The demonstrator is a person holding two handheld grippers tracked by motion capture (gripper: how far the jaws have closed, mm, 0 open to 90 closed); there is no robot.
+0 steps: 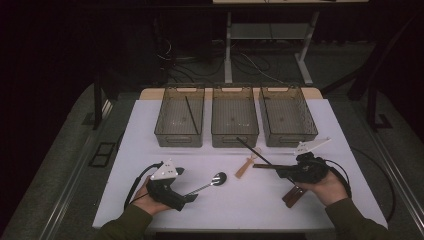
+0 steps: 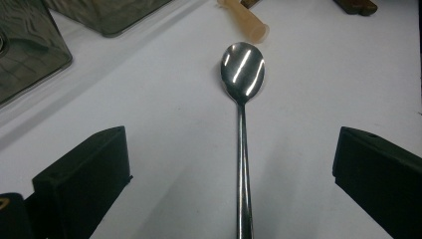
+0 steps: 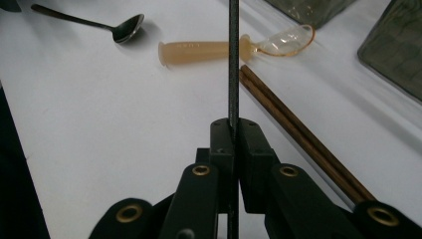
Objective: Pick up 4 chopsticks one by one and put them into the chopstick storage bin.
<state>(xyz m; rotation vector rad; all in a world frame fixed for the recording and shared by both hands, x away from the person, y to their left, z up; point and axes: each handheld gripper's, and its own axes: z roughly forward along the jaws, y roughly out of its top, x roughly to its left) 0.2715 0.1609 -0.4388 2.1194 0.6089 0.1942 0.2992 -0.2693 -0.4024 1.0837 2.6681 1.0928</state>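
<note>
Standing in a row at the table's far edge, three wire-mesh bins (image 1: 235, 137) include a left one holding one black chopstick (image 1: 191, 114), while the right gripper (image 3: 233, 130) clamps a thin dark chopstick (image 1: 252, 152) above the table and the left gripper (image 2: 231, 164), jaws apart, straddles the steel spoon (image 2: 242, 74).

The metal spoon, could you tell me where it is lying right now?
In the high view the metal spoon lies on the white table, left of centre, between the open left gripper and the plastic spoon.

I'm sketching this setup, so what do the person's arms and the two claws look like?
Both sleeves are olive green. Each claw, left and right, is black with a white three-cornered plate on top and a trailing black cable. Brass-coloured rivets mark the right one's linkage.
</note>
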